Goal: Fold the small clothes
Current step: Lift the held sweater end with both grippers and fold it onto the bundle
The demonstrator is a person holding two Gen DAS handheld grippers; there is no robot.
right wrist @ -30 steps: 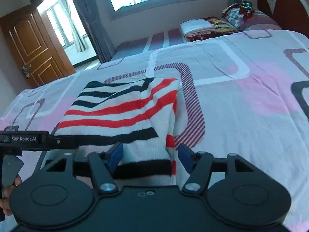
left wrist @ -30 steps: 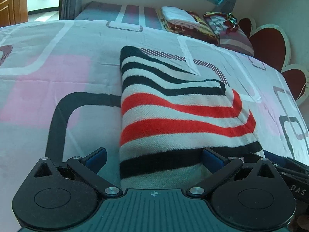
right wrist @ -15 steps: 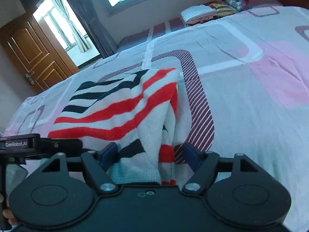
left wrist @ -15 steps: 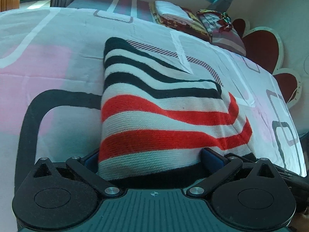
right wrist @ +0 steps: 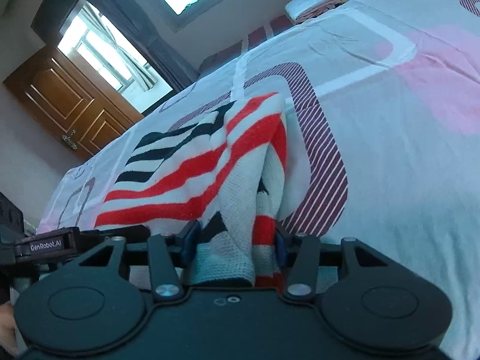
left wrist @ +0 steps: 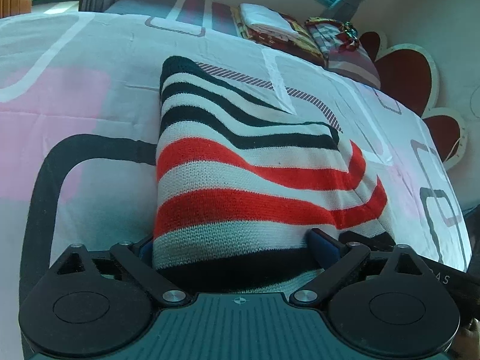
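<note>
Jaws of both grippers closing on near hem of striped knit garment [left wrist: 240,180]; both views have pushed in closer over the last second.

Left gripper [left wrist: 231,249] straddles the black band, right gripper [right wrist: 234,240] has bunched layers between its blue pads [right wrist: 189,240], which look to press the cloth; firm grip on the left not certain. Judged: pickup for next fold is starting. Garment lies part-folded on the bedspread [left wrist: 75,114], red stripes near, black stripes far, right edge doubled under.
</note>
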